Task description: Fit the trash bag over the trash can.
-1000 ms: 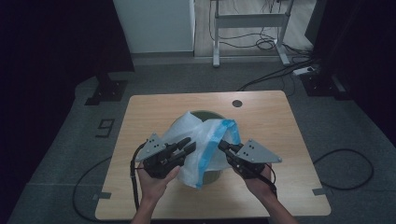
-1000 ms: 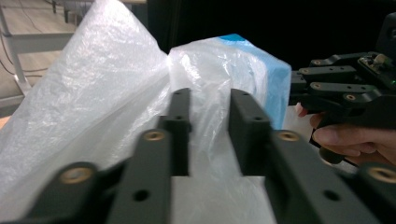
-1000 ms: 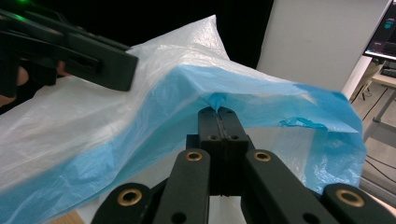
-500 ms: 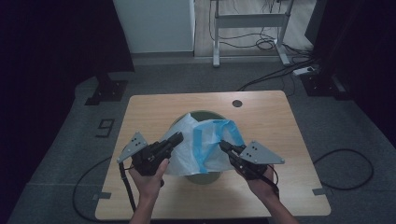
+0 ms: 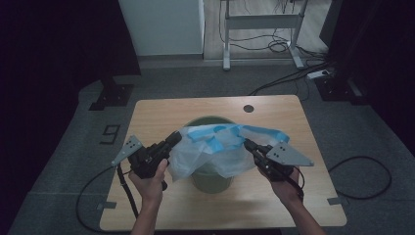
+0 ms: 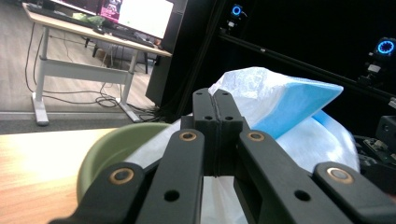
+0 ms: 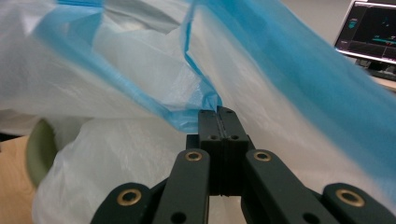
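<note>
Wooden table (image 5: 147,205) | step: both your grippers, left (image 5: 172,140) and right (image 5: 247,145), clench white-and-blue plastic bag (image 5: 215,147) | next: spread its mouth over round green bin (image 5: 210,180)

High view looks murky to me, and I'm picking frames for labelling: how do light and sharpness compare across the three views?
High view: dim, the room's edges nearly black, yet the table and plastic bag are readable. Left gripper view: jaws sharp, monitors at top blown out. Right gripper view: bright, the bag's blue band soft where it is nearest.
</note>
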The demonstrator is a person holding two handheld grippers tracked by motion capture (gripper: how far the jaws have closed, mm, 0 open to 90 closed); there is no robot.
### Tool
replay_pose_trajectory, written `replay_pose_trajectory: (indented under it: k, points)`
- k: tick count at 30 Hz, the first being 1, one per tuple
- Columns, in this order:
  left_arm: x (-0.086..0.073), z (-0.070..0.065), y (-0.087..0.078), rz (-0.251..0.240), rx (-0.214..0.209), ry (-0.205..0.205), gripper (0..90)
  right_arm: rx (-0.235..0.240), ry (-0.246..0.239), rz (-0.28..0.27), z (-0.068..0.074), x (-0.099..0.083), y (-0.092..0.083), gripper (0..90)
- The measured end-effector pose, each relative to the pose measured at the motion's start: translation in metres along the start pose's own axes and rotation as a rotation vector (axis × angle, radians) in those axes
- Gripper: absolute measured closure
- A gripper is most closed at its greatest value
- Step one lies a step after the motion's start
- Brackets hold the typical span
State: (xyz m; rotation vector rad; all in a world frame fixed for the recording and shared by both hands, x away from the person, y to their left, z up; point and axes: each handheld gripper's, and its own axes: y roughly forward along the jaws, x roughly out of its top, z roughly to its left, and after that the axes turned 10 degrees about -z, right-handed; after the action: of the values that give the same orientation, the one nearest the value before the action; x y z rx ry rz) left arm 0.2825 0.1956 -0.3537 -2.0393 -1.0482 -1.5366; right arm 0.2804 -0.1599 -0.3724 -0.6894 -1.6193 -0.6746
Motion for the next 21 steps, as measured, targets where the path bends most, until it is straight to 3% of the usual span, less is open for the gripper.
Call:
replay_pose_trajectory:
  k: [9,16,21]
  points:
    - [0.015,0.02,0.019,-0.018,0.016,-0.015,89.8,-0.042,-0.004,-0.008,-0.03,0.015,0.02,89.1]
    - [0.03,0.025,0.039,-0.008,0.011,0.001,89.8,-0.093,-0.006,-0.028,-0.051,0.032,0.034,89.1]
    - [0.027,0.028,0.037,0.01,0.014,-0.001,89.7,-0.09,-0.009,-0.039,-0.053,0.036,0.031,89.0]
